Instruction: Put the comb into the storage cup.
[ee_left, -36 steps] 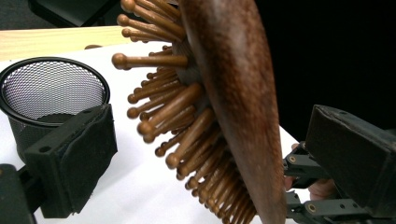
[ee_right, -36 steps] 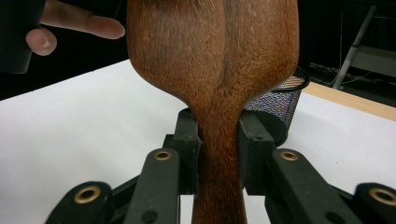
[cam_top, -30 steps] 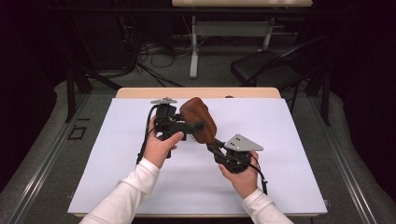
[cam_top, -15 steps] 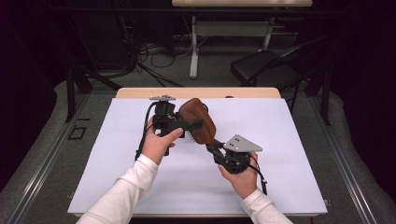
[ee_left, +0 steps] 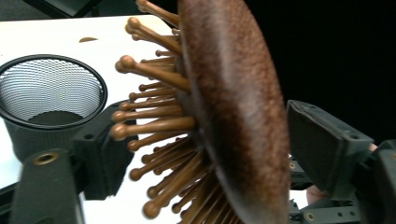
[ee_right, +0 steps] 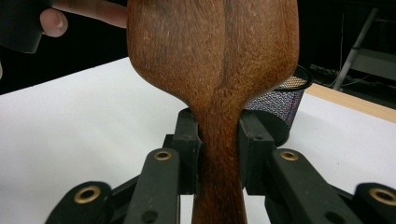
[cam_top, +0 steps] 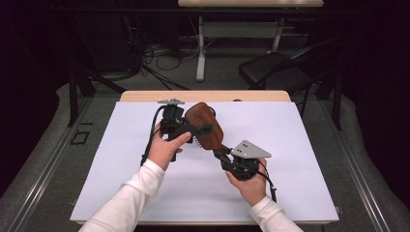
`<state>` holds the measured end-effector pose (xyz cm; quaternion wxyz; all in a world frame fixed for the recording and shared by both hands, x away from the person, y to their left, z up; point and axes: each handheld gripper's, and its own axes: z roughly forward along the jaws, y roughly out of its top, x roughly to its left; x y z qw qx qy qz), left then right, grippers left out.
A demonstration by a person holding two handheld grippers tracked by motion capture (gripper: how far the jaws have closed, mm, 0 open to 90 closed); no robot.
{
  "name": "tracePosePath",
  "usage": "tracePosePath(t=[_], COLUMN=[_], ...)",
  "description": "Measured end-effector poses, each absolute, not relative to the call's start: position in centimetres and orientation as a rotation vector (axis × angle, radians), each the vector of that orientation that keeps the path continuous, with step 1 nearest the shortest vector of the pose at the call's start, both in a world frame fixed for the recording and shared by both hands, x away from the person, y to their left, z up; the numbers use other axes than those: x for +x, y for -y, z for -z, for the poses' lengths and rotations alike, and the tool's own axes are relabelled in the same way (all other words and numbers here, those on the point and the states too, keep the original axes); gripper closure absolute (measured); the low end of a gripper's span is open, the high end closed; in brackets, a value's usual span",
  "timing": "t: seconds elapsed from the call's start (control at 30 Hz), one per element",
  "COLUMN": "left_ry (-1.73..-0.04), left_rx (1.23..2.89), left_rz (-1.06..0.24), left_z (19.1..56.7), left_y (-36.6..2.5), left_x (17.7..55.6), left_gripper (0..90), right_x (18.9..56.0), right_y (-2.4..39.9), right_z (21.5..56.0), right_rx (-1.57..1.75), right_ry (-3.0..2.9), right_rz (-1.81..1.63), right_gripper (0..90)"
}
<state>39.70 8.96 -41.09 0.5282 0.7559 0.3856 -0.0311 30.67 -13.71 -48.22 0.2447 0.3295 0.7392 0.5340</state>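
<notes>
- Brush (cam_top: 205, 126) held above the desk (cam_top: 300, 145), near its far middle; long axis running from the right hand up and away toward the left, head at the far end, handle near.
- Handle clamped in the right fingers (ee_right: 219, 154), pads pressed on either side of the neck, wood back facing that camera.
- Head standing edge-on between the left fingers (ee_left: 205, 154): bristles toward one pad (ee_left: 100, 154), smooth back toward the other (ee_left: 322, 149). Just been closing; a gap visible on the back side, so half shut and not yet gripping.
- Left gripper (cam_top: 193, 130) nearer the head, crosswise to the long axis.
- Mesh cup (ee_left: 49, 105) on the desk beyond the brush, partly hidden behind the head.
- Bristle-side contact hard to judge; handle end cut off.
</notes>
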Motion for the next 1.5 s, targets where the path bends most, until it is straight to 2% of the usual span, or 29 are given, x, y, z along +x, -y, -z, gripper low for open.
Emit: tracePosePath(t=[0.37,0.7,1.5], left_ry=[-0.930,-0.928,-0.971], left_rx=[1.793,1.804,1.763], left_rz=[0.127,0.117,0.194], left_z=[41.17,41.08,41.34], left_y=[-9.06,-9.18,-9.74], left_x=[39.79,39.79,39.74], left_gripper=[30.3,34.0,40.8], right_x=[30.62,30.57,30.97], right_y=[13.58,13.57,13.72], right_z=[48.31,48.35,49.11], right_rx=[0.893,0.887,0.859], right_ry=[-2.022,-2.023,-2.038], right_rz=[-1.452,-1.453,-1.434], right_gripper=[72.1,72.2,72.3])
